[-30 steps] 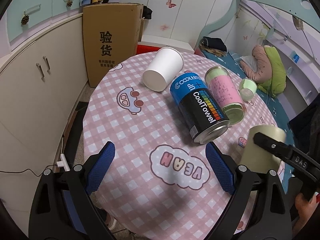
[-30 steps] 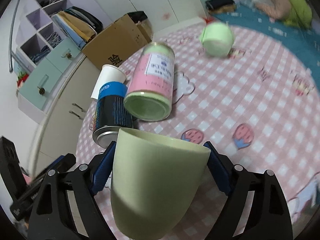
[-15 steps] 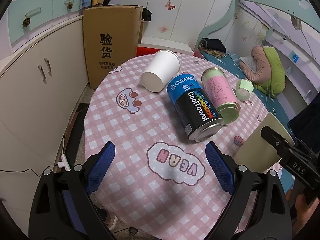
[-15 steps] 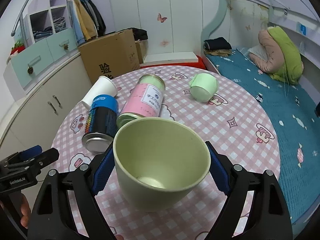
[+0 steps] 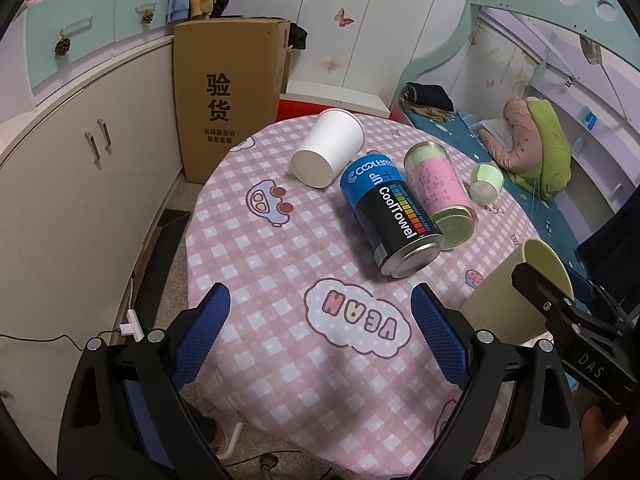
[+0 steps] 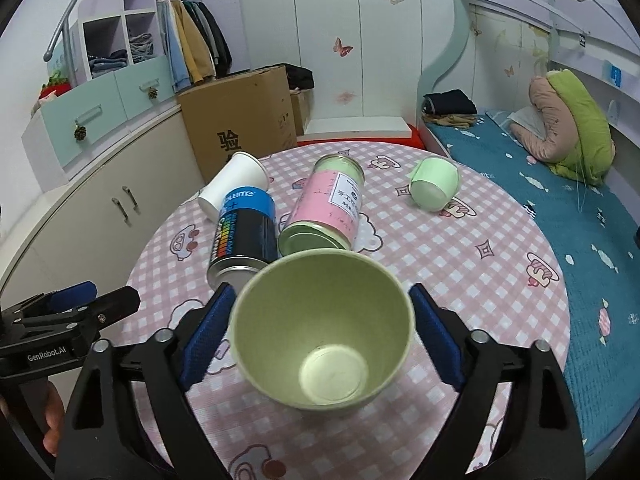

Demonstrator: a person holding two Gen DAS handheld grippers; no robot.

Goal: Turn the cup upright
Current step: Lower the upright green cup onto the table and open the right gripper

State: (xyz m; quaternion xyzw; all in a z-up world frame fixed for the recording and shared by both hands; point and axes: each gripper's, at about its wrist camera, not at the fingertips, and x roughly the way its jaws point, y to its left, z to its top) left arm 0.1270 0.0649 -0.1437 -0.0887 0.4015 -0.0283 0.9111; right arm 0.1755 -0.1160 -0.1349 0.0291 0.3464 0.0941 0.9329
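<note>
My right gripper (image 6: pixel 320 344) is shut on a pale green cup (image 6: pixel 320 328). The cup's mouth faces up and toward the camera, and its inside bottom shows. The cup sits at the near right edge of the round table with the pink checked cloth (image 6: pixel 460 264). The cup also shows in the left wrist view (image 5: pixel 516 292), with the right gripper's black finger across its rim. My left gripper (image 5: pixel 320 340) is open and empty over the table's near edge, left of the cup.
On the table lie a white paper cup (image 5: pixel 328 152), a blue and black CoolTowel can (image 5: pixel 392 216), a pink and green tin (image 5: pixel 440 192) and a small green cup (image 5: pixel 486 182), all on their sides. A cardboard box (image 5: pixel 228 96) and cabinets stand behind; a bed is at right.
The right gripper has turned the green cup from upside down, base up, to mouth up. The cup has come lower toward the table. The left gripper has drawn back a little.
</note>
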